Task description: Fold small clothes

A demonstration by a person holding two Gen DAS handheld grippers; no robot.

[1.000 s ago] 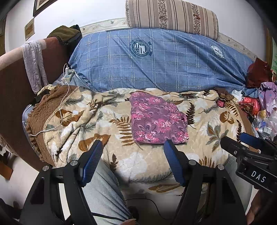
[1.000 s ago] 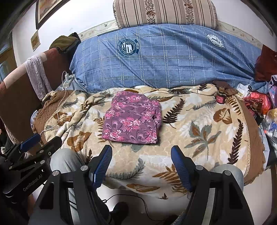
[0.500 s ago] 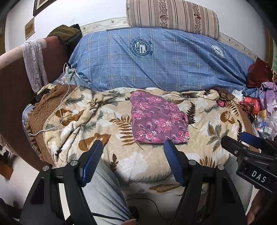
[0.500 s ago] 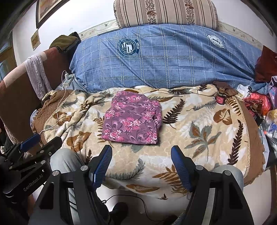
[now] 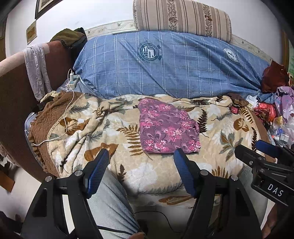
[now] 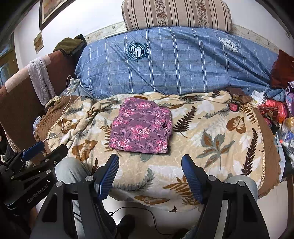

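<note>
While held low before the folded garment (image 5: 166, 128), both grippers agape.

Even, soft daylight across both views, no hard source visible. White wall (image 5: 102, 16) behind the striped pillow (image 6: 176, 14) runs near blown-out, detail lost there. Leaf-print blanket (image 6: 211, 128) is well lit with only shallow creases of shadow. Floral garment (image 5: 165, 126) is sharp, pattern fully readable, with a thin dark edge on its near side. Floor below the blanket's near hem is dim. Heavy fisheye: blue plaid quilt (image 5: 174, 69) bows upward, black vignette fills all corners. Clutter right of the blanket smears slightly at the rim. Both sets of jaws are close to the lens, slightly soft, matte with no glare. No motion blur.
</note>
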